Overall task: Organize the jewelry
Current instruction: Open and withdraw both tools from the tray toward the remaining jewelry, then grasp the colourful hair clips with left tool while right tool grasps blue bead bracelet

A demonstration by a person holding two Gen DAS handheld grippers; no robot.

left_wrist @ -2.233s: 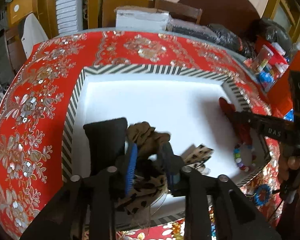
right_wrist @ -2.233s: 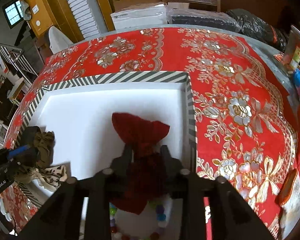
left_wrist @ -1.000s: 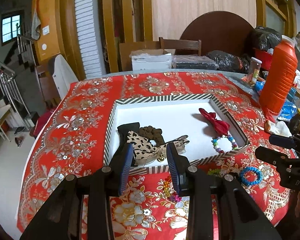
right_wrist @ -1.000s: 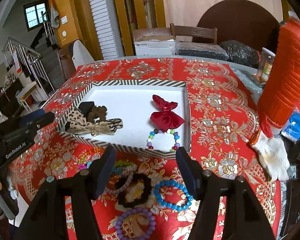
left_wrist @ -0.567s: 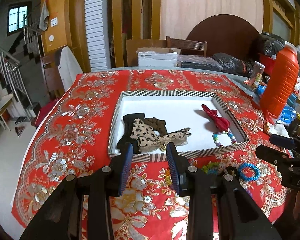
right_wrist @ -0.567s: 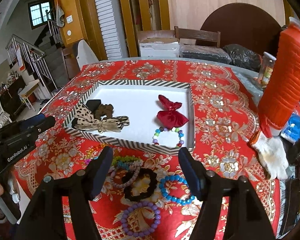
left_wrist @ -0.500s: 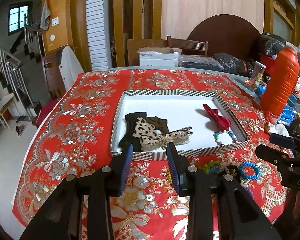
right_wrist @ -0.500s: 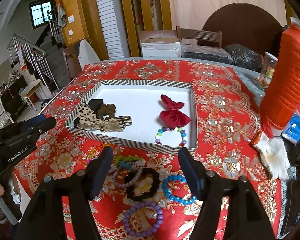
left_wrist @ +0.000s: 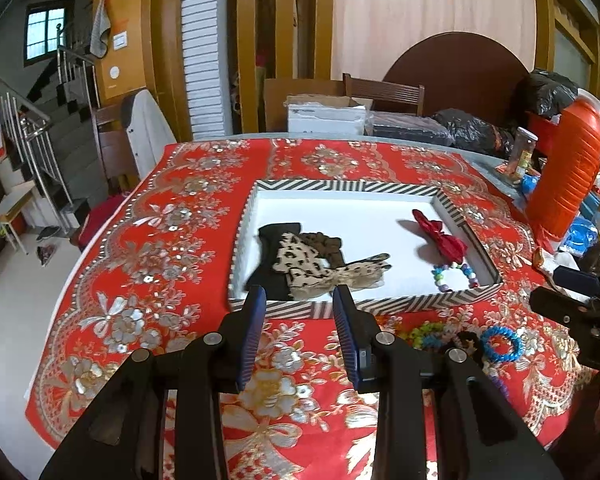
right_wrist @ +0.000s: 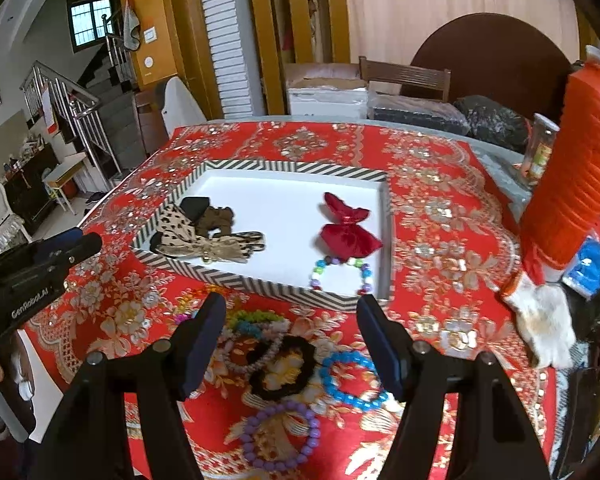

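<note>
- Right wrist view: right gripper (right_wrist: 291,310) jaws wide apart, empty, above loose bracelets (right_wrist: 342,376) on the red tablecloth (right_wrist: 440,216).
- Left gripper (left_wrist: 299,300) parted, holding nothing.
- Beyond, striped tray (right_wrist: 260,280) holds red bow (right_wrist: 348,230), leopard bow (right_wrist: 204,240), beaded bracelet (right_wrist: 340,274).

A table (left_wrist: 476,156) stands under a red cloth (left_wrist: 172,240) patterned with gold and silver flowers. Beyond its far edge are a wooden chair (left_wrist: 384,92), a white cardboard box (left_wrist: 326,114) and black plastic bags (left_wrist: 476,132), with a dark brown round panel (left_wrist: 456,64) leaning on a pale wood wall (left_wrist: 428,12). Yellow-brown wooden frames (left_wrist: 160,40) flank a white ribbed column (left_wrist: 204,40). To the left, a staircase (right_wrist: 112,96) with a steel railing (right_wrist: 80,112) climbs toward a daylit window (right_wrist: 86,22). The floor (left_wrist: 0,320) is pale.
</note>
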